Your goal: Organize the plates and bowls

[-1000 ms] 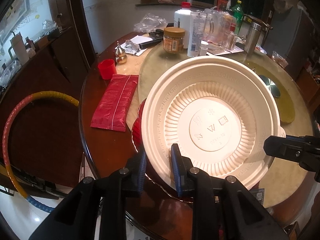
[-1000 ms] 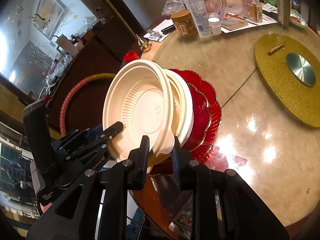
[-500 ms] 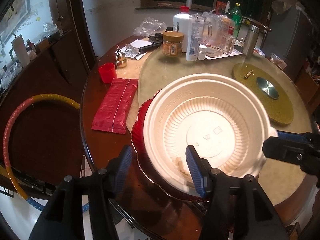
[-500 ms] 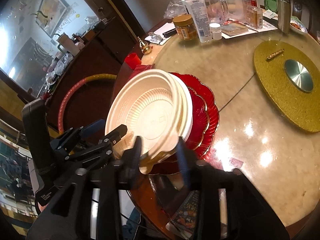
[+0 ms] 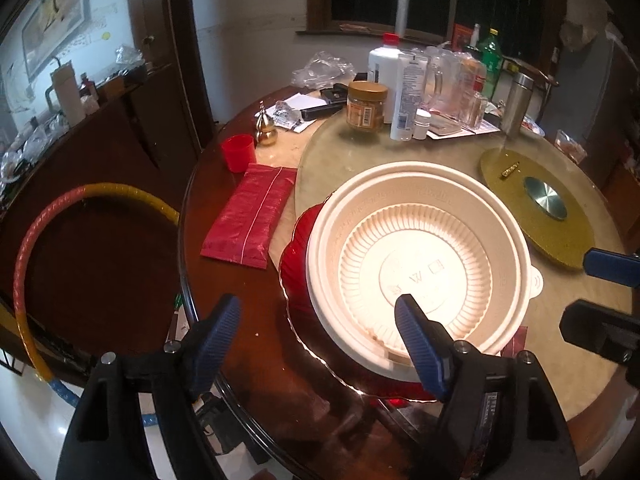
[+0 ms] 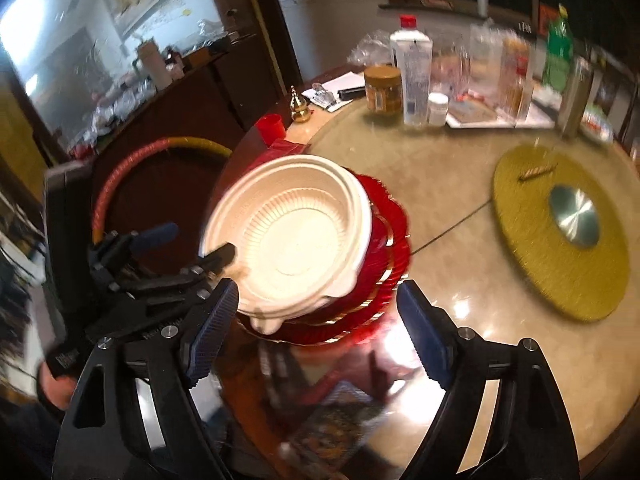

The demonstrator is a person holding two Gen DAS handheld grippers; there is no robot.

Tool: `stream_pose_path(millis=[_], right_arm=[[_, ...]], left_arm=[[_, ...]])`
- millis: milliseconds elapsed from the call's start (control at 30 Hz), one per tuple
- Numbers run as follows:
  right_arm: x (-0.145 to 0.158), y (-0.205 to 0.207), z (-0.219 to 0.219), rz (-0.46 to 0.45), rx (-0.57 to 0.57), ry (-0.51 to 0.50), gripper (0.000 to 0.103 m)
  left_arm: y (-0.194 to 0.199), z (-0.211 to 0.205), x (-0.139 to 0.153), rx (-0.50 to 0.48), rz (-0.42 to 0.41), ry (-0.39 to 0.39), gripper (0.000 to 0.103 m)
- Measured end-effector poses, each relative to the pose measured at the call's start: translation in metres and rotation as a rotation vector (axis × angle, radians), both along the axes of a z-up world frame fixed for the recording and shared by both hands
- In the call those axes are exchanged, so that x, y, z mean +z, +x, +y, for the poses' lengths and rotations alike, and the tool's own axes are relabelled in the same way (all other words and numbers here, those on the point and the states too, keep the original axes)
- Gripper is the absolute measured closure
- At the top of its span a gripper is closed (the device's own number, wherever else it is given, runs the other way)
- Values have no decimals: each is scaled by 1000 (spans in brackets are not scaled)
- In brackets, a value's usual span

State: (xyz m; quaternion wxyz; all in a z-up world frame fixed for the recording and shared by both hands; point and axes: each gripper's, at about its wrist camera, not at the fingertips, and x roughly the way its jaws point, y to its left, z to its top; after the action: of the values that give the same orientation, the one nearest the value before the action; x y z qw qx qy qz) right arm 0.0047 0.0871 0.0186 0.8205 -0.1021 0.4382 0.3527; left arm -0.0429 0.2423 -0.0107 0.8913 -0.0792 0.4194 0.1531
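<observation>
Cream bowls (image 5: 416, 268) sit nested on red plates (image 5: 296, 268) just ahead of my left gripper (image 5: 320, 344) and right gripper (image 6: 316, 324), both with jaws apart and empty. Stacking looks finished. Beyond lies a cluttered round table (image 5: 224, 300) and dark cabinets.

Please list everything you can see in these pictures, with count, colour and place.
bowls: at least two nested, cream, on the red plates
red plates: a stack, table's near edge
packet: one, red, left of plates
cup: one, red, beyond packet
jar: one, brown, far side
turntable: one, gold, right
hoop: one, red-yellow, beside table
left gripper: open
right gripper: open
</observation>
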Motion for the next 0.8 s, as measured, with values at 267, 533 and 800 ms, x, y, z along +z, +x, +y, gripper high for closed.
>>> stream_pose_path(millis=[267, 533, 800], right_arm=[[-8, -7, -12, -126, 54, -46, 1], [-7, -12, -28, -221, 63, -30, 0], [-14, -10, -40, -216, 89, -29, 0]], left_arm=[[-9, -13, 1, 51, -29, 58, 23], [-19, -25, 6, 80, -65, 60, 23], [-26, -40, 8, 118, -65, 79, 22]])
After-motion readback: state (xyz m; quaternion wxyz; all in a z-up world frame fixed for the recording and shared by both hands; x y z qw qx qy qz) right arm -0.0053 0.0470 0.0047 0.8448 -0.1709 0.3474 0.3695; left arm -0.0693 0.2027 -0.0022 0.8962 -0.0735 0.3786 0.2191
